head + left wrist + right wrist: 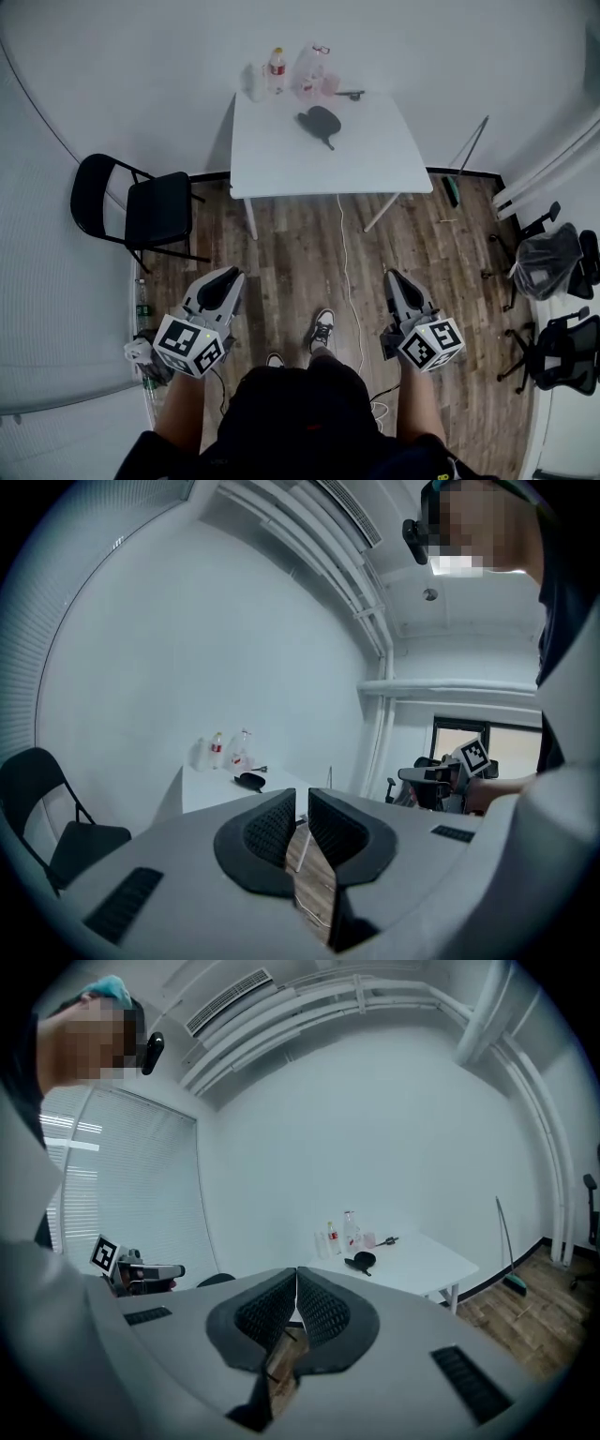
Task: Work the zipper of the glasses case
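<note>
Left tool (230, 275) and right tool (392, 277) closed, empty; glasses case (320, 123) well ahead on table (281, 164).

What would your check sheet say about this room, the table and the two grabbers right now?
Surface: white table by the far wall.
Job's things: dark glasses case on the table, untouched.
Clutter: bottles and a small dark thing near the table's back edge.
Grippers: left gripper and right gripper both shut, empty, over the floor, short of the table.
Cables: white cable across the wooden floor.
Surroundings: black folding chair, broom, office chairs.
</note>
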A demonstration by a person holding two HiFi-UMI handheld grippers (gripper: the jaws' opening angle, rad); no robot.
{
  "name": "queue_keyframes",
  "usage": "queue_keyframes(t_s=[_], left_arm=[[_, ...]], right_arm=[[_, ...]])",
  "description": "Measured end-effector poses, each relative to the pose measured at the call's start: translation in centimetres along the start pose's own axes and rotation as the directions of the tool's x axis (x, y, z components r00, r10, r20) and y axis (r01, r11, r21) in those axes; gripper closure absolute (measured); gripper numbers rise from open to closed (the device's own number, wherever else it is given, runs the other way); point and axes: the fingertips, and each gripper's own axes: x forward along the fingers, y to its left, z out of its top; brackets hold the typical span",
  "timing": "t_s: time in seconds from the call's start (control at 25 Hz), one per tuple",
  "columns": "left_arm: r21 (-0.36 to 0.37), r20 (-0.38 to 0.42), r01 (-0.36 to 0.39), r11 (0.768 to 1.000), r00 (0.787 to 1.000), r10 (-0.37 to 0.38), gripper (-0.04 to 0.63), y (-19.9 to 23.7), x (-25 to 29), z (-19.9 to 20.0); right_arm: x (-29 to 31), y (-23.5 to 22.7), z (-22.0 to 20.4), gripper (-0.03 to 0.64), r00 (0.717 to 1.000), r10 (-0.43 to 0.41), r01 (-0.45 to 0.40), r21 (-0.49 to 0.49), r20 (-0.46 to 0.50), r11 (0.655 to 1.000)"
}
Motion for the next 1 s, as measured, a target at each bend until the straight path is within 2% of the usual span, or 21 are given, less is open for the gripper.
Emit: queue_keyframes(t_s=[0.16, 0.44, 0.8, 1.0], left_arm=[[0.001, 0.022, -0.045, 0.999, 0.999, 0.045, 0.537, 1.8, 3.9, 1.5], [0.017, 0.052, -0.09, 0.996, 0.995, 0.089, 0.537, 2.8, 13.7, 5.2], [0.028, 0.045, -0.134, 0.991, 0.99, 0.133, 0.537, 2.8, 24.7, 8.2], [0.021, 0.02, -0.147, 0.989, 0.989, 0.146, 0.537, 3.3, 28.5, 8.0]], right_arm=[[4.1, -2.8, 1.2, 0.595, 0.999, 0.045, -0.045, -0.014, 0.012, 0.999], [10.4, -11.3, 4.9, 0.595, 0.997, 0.075, -0.075, -0.011, 0.023, 0.997], [17.1, -20.2, 7.5, 0.595, 0.99, 0.143, -0.143, 0.009, 0.008, 0.99], [20.2, -23.8, 8.0, 0.595, 0.988, 0.157, -0.157, 0.029, 0.003, 0.987]])
